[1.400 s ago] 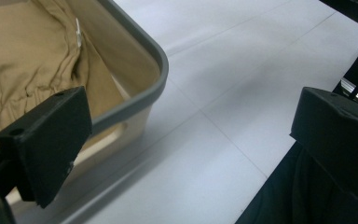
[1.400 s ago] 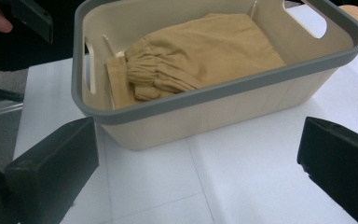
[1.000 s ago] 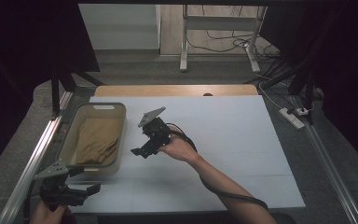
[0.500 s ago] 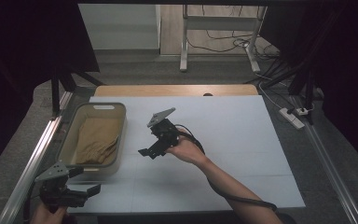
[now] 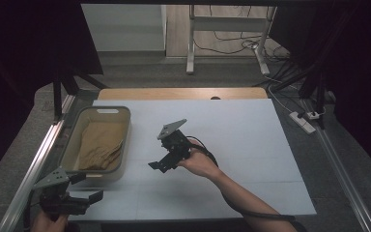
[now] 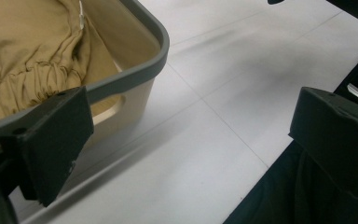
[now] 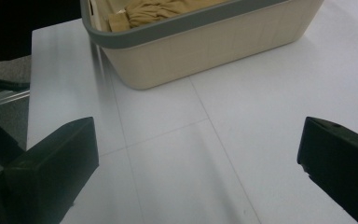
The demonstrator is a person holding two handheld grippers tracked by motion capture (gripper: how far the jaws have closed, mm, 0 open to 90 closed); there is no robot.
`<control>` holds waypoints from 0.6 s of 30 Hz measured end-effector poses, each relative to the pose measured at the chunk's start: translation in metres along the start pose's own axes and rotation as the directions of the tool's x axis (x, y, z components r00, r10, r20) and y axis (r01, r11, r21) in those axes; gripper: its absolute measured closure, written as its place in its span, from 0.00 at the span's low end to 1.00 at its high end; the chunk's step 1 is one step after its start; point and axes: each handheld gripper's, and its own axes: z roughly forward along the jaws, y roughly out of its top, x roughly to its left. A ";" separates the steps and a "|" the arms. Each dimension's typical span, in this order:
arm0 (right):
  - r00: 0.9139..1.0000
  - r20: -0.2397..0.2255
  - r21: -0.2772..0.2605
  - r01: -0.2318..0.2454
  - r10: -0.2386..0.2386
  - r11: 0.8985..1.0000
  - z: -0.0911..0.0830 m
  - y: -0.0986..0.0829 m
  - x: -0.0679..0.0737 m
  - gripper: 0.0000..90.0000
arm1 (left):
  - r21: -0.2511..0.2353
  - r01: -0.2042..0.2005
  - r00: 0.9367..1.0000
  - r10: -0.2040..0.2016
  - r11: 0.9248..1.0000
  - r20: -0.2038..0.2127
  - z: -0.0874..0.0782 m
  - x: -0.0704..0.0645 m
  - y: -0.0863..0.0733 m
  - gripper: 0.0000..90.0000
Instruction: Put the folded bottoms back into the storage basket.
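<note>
The left gripper (image 5: pixel 84 199) hung spread and empty at the table's near corner, its hand cut off by the frame. Just ahead of it sat the basket (image 5: pixel 67 153), whose tan cloth (image 5: pixel 101 145) lay crumpled, its shape unclear. Right of the basket, the right gripper (image 5: pixel 160 164) stood spread, empty.

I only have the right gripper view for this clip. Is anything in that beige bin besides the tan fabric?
Observer: The high view shows the beige plastic bin with the grey rim holding just the crumpled tan cloth.
Operator: Where's the left tool?
Observer: Left tool sits near the table's front left corner, below the bin, jaws open.
Operator: Detail on the cloth?
Observer: The left gripper view shows a gathered, elasticated edge.
</note>
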 end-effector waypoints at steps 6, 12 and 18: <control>1.000 -0.006 0.000 0.009 -0.009 1.000 -0.004 -0.004 0.006 0.00 | 0.022 -0.013 1.000 0.014 1.000 -0.013 0.001 -0.002 0.001 0.01; 1.000 -0.009 -0.001 0.021 -0.021 1.000 -0.010 -0.006 0.013 0.00 | 0.016 -0.004 1.000 0.004 1.000 -0.010 0.001 -0.001 0.000 0.01; 1.000 0.007 -0.002 0.028 -0.028 1.000 -0.019 -0.011 0.016 0.00 | 0.012 -0.002 1.000 0.002 1.000 -0.005 0.000 -0.001 0.000 0.02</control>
